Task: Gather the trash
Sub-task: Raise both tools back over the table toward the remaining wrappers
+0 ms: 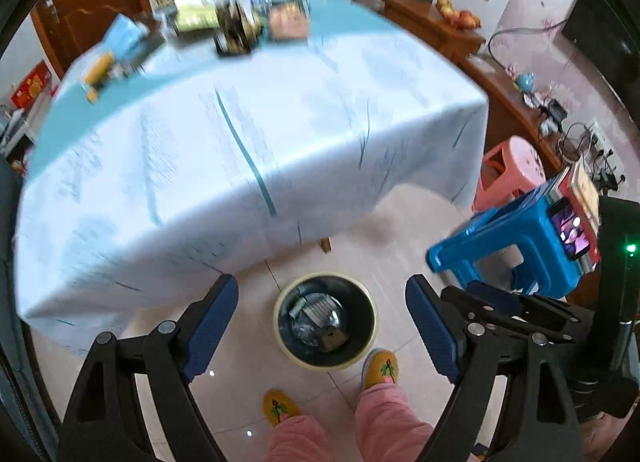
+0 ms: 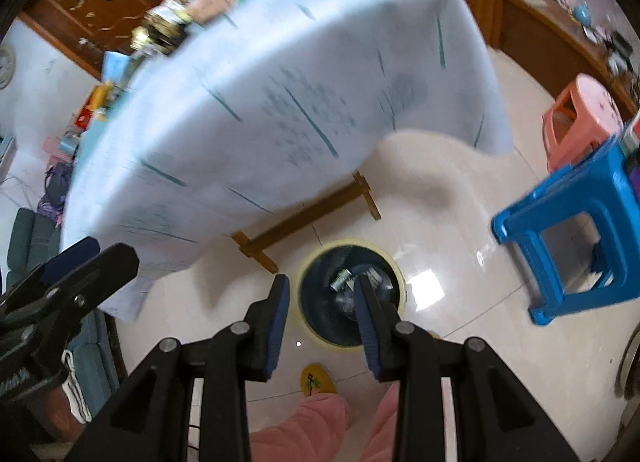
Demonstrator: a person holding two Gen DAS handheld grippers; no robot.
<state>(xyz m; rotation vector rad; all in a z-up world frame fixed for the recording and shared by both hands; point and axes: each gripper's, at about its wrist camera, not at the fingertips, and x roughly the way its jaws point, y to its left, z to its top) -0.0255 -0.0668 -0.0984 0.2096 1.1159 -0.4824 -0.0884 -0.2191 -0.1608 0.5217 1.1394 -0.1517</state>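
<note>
A round bin with a cream rim [image 1: 371, 326] stands on the tiled floor right below both grippers, with crumpled clear plastic and wrappers [image 1: 316, 314] lying in it. My left gripper [image 1: 320, 294] hangs high over it, jaws wide open and empty. In the right wrist view the same bin [image 2: 396, 276] shows between and behind my right gripper [image 2: 321, 286], whose pads stand partly apart with nothing between them. Blurred packets and boxes [image 1: 224, 22] lie at the far end of the table [image 1: 280, 110], which is covered by a pale blue cloth.
A blue plastic stool [image 1: 516, 250] with a phone and books on it stands to the right, a pink stool [image 1: 512, 170] behind it. The person's yellow slippers [image 1: 380, 368] and pink trouser legs are just in front of the bin. A wooden sideboard [image 1: 436, 22] lines the right wall.
</note>
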